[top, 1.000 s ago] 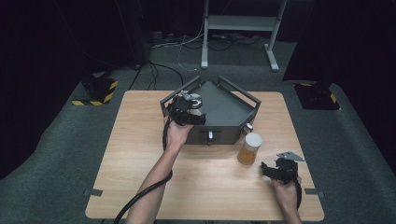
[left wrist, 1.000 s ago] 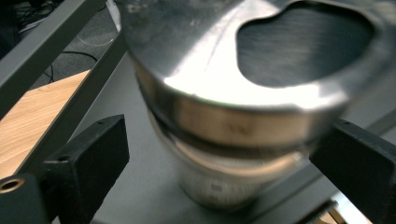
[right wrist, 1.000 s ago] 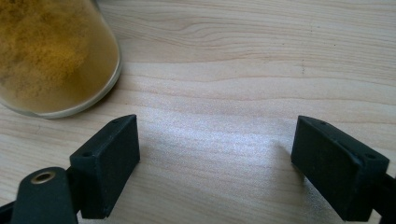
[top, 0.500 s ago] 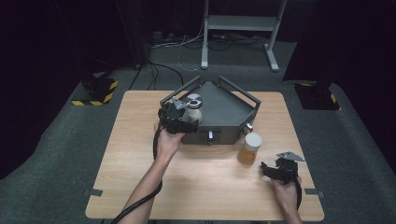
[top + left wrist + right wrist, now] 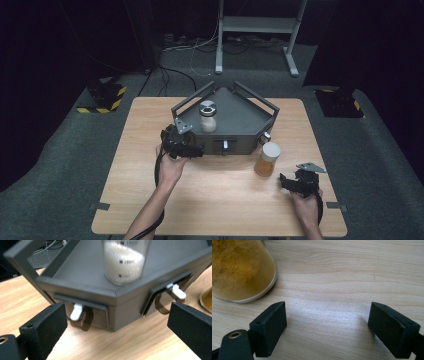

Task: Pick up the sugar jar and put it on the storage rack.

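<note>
Our left gripper [image 5: 196, 151], jaws just opened wide and empty, sits beside the grey tray [image 5: 240, 117] holding a jar [image 5: 208, 117] of white grains, likely heavy, slick, breakable, best gripped mid-body; our right gripper [image 5: 286, 181] rests open near an amber jar [image 5: 267, 159].

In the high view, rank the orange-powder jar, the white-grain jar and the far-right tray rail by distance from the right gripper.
From the right gripper:
1. Orange-powder jar, on the table just to its left.
2. Tray rail, at the tray's back right.
3. White-grain jar, on the tray's left side.
</note>
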